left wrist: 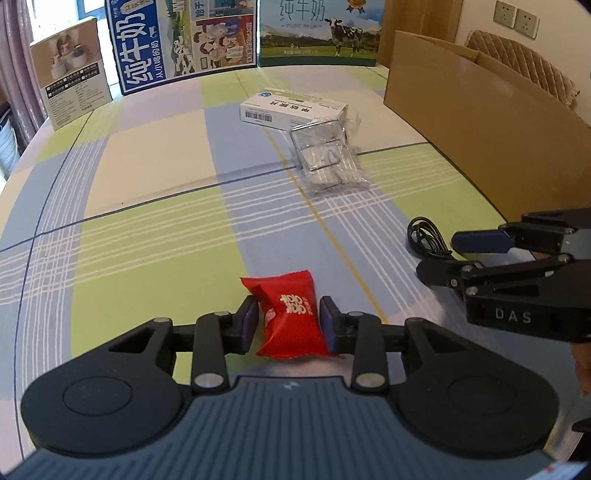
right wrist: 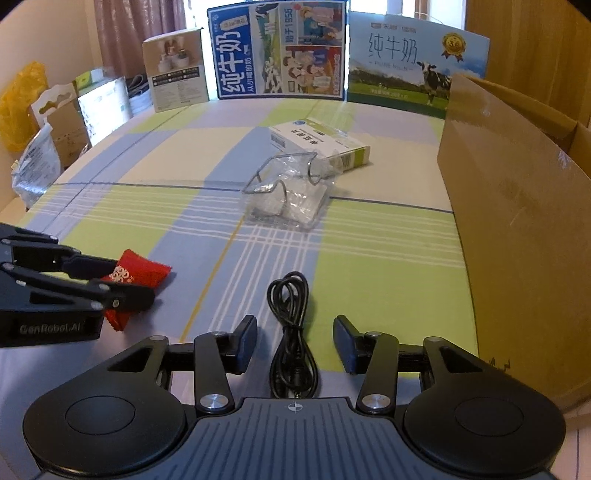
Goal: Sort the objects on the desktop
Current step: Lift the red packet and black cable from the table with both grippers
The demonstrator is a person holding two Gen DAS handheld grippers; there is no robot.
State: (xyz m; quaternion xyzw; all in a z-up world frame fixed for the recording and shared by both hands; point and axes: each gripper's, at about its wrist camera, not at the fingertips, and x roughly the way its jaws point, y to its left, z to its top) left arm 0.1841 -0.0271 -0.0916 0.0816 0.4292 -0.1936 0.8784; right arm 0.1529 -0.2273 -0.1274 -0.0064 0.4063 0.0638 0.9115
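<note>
Left gripper [left wrist: 289, 323]: jaws closed on red candy packet [left wrist: 288, 317], low over the desk [left wrist: 147, 177]. Right gripper [right wrist: 295, 341], marked "DAS": jaws open astride black cable [right wrist: 291, 332]. Milk carton [left wrist: 321, 29] behind reads "PURE MILK".

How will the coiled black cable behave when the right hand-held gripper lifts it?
Probably floppy: the black cable lies in loose loops with no tie visible, so the coil may unravel and dangle. It looks thin and likely light. The right hand-held gripper stands open around its middle strands; a pinch there could catch only some loops, leaving the rest trailing on the tablecloth.
</note>
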